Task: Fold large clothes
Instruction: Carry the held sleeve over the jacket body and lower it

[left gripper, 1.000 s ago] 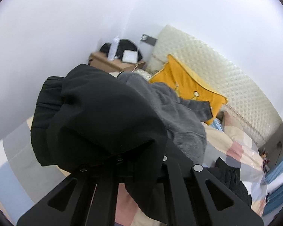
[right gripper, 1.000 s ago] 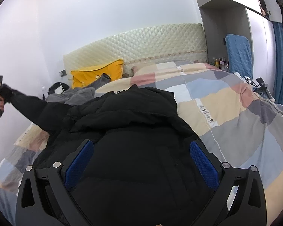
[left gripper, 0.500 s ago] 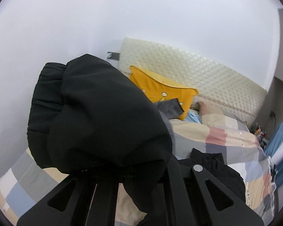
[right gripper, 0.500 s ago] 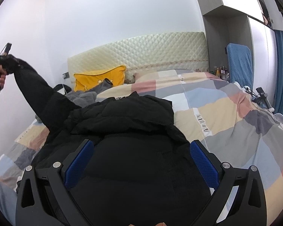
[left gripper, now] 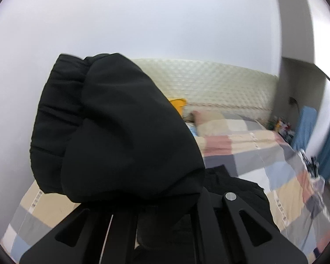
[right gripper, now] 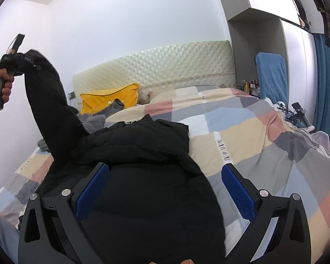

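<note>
Black padded fabric fills most of the left wrist view: the sleeve (left gripper: 121, 127) of a black jacket (left gripper: 235, 193) bunches over the left gripper (left gripper: 156, 202), its ribbed cuff turned up toward the white wall (left gripper: 143, 17). The jaws stand narrow with the sleeve cloth caught between them, though the fingertips themselves are buried under the fabric. Beyond the sleeve lie the patchwork duvet (left gripper: 248, 149), the cream quilted headboard (left gripper: 209, 83) and a sliver of the yellow pillow (left gripper: 178, 104); this view is blurred toward the right edge. In the right wrist view the jacket (right gripper: 143, 158) lies spread on the patchwork duvet (right gripper: 253, 136), its body reaching right up under the camera, and the right gripper (right gripper: 165, 180) hangs just above it with its jaws wide, the blue pads (right gripper: 235, 187) apart on either side of the cloth and gripping nothing. At the far left the left gripper (right gripper: 15, 62), held in the person's hand (right gripper: 2, 83), lifts the sleeve (right gripper: 52, 110) high above the bed so that it runs steeply down to the jacket's shoulder. Behind it a grey garment (right gripper: 92, 121) lies crumpled beside the yellow pillow (right gripper: 112, 99), against the headboard (right gripper: 160, 68). A blue towel (right gripper: 271, 77) hangs in the alcove on the right.
</note>
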The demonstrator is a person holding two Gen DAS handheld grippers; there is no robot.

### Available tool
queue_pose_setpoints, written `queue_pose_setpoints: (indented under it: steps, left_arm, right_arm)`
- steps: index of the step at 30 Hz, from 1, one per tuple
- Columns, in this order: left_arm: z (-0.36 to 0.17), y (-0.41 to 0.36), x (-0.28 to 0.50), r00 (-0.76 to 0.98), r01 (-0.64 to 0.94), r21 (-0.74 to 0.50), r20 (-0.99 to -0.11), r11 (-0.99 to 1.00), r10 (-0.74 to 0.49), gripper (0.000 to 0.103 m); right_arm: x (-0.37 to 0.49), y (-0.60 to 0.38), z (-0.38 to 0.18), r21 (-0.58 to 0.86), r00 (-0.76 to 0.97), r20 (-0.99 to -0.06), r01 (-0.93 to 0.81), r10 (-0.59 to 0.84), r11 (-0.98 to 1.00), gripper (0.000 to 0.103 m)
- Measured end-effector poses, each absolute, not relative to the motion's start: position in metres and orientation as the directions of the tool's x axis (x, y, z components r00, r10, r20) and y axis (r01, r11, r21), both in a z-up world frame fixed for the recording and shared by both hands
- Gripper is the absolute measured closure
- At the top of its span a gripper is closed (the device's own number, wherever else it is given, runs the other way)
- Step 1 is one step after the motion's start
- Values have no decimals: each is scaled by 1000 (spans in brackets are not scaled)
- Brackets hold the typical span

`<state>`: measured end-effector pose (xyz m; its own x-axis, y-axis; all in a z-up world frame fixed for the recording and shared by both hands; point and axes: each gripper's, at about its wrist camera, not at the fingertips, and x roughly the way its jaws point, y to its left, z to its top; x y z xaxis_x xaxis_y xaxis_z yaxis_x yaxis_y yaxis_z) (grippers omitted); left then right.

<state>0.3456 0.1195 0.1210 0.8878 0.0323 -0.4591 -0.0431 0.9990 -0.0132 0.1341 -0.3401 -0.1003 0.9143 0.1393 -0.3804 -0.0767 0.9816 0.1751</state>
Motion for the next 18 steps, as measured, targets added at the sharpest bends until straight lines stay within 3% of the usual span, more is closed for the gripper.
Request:
queue_pose_setpoints:
  steps: [8,11,18]
  left_arm:
    - [103,31,352,880,79,39,-472,996,-51,98]
    - [90,8,360,870,90,5,-487,996,-76,98]
    - [52,-64,371,855,184,139,-511,973,-89,97]
  right_arm:
    - [134,-357,-101,185,911,-395,-51,121,982,0]
    - [135,-366,-102,205,910,-397,-42,122,978,0]
    - [137,-381,-104,253,910,-393,-31,132,967,0]
